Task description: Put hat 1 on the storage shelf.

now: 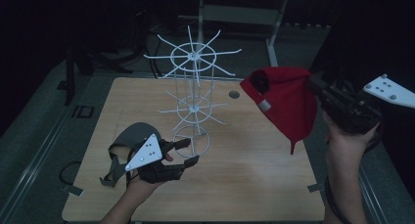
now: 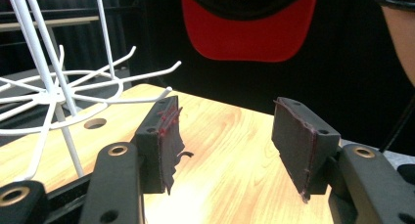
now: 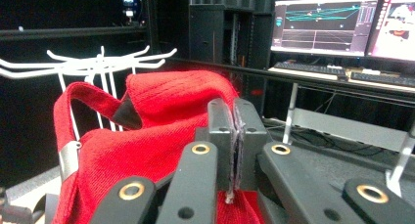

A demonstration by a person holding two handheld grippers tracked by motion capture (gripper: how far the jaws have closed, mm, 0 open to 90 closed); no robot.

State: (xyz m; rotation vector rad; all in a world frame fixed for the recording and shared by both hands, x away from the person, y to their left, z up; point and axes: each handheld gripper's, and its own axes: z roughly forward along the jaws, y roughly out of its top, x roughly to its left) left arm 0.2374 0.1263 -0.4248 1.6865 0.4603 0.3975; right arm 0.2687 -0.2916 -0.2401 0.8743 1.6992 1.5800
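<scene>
Aloft at the right, the right hand-held gripper (image 1: 313, 85) clamps a red cap (image 1: 286, 102); hanging it cleanly means hooking the strap loop over a rack (image 1: 192, 94) arm. Left hand-held gripper (image 1: 188, 152) waits, apart and empty, low over the bench (image 1: 244, 185).

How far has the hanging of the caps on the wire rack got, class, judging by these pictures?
Done: nothing hangs on the white wire rack yet; its hooks are bare. In hand: the right tongs are shut on the red cap, held up in the air beside the rack. Left: the grey cap lies on the table by the left tongs, which stand open with nothing between them.
</scene>
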